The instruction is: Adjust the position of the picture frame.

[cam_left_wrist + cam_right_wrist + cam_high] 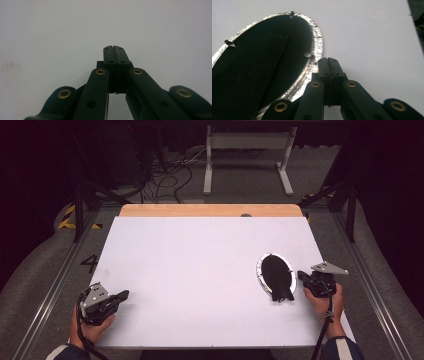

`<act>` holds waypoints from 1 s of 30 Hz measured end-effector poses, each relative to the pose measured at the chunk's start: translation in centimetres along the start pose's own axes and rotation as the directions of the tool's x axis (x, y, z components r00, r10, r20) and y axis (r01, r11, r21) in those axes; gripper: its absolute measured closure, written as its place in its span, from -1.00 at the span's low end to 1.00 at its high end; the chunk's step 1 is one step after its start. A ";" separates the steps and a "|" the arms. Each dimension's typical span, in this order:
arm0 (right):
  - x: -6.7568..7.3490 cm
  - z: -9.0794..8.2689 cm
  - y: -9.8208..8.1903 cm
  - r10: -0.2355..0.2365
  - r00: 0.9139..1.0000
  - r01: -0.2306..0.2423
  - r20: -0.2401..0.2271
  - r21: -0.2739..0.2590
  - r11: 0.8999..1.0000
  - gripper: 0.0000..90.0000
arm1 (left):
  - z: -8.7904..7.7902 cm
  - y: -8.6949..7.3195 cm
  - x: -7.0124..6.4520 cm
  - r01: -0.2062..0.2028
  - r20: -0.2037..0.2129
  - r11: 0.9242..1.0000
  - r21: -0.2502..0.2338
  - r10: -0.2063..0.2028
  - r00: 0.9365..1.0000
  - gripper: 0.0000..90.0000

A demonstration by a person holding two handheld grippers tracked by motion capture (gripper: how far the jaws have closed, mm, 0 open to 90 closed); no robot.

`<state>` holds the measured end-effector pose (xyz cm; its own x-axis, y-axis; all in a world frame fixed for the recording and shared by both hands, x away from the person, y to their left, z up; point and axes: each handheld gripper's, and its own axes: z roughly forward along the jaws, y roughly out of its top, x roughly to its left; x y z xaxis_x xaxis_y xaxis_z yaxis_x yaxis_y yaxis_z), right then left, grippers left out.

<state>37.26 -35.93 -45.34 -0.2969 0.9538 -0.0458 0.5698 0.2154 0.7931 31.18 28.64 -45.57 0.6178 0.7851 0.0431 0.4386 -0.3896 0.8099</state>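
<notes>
Black jaws pressed together, with nothing between them, are seen at the bottom of both gripper views, so both tongs are closed and empty. From the high view the left tongs [122, 295] are held low at the near left part of the white table [200, 270], well apart from everything else, and in the left gripper view the left tongs [115, 48] point over bare white surface. The right tongs [301, 276] are held at the near right part of the table, their tips just beside the dark oval plate with a shiny silver rim [274, 276], which lies flat on the right half of the table. In the right gripper view the right tongs [328, 60] are seen at the near edge of the plate's rim [318, 42]; whether they touch it cannot be told. Small clips or pegs are seen on that rim, and a flat dark panel inside it. As a judgement, the work on the plate is barely begun: the approach is made, but no grip is taken, and the opening of the jaws, the grasp of the rim and any moving of the plate are all left to be done.
</notes>
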 end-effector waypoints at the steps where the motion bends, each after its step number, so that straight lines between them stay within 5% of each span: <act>1: 0.3 0.3 0.2 -0.027 1.000 0.027 -0.006 0.011 1.000 1.00 | -0.2 -0.1 -0.1 -0.002 -0.005 1.000 -0.001 0.002 1.000 1.00; 8: 1.1 0.8 0.7 -0.060 0.998 0.060 -0.017 0.020 0.998 1.00 | -0.7 -0.6 -0.5 0.005 -0.026 1.000 0.014 -0.005 1.000 0.98; 13: -0.2 0.8 0.4 0.014 1.000 -0.014 -0.002 0.035 0.999 1.00 | -0.4 -0.7 -0.4 -0.007 -0.022 1.000 0.023 0.008 1.000 0.98; 20: -0.6 0.9 0.5 0.040 0.997 -0.036 -0.069 0.057 0.998 1.00 | -0.6 -0.7 -0.6 -0.024 -0.015 0.999 0.024 0.024 1.000 0.96; 24: -0.8 1.0 0.5 0.068 0.988 -0.059 -0.137 0.068 0.996 1.00 | 0.3 -0.1 -0.5 -0.038 -0.002 0.999 0.031 0.038 0.999 0.95; 30: 0.0 1.0 0.5 0.062 0.987 -0.051 -0.149 0.072 0.996 1.00 | 1.4 0.7 -0.6 -0.056 0.016 0.998 0.039 0.055 0.998 0.95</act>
<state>38.34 -35.65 -45.53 -0.3722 0.9233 0.0944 0.6379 0.1807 0.7486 31.97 27.21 -45.82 0.6518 0.7544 0.0782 0.4283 -0.4512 0.7830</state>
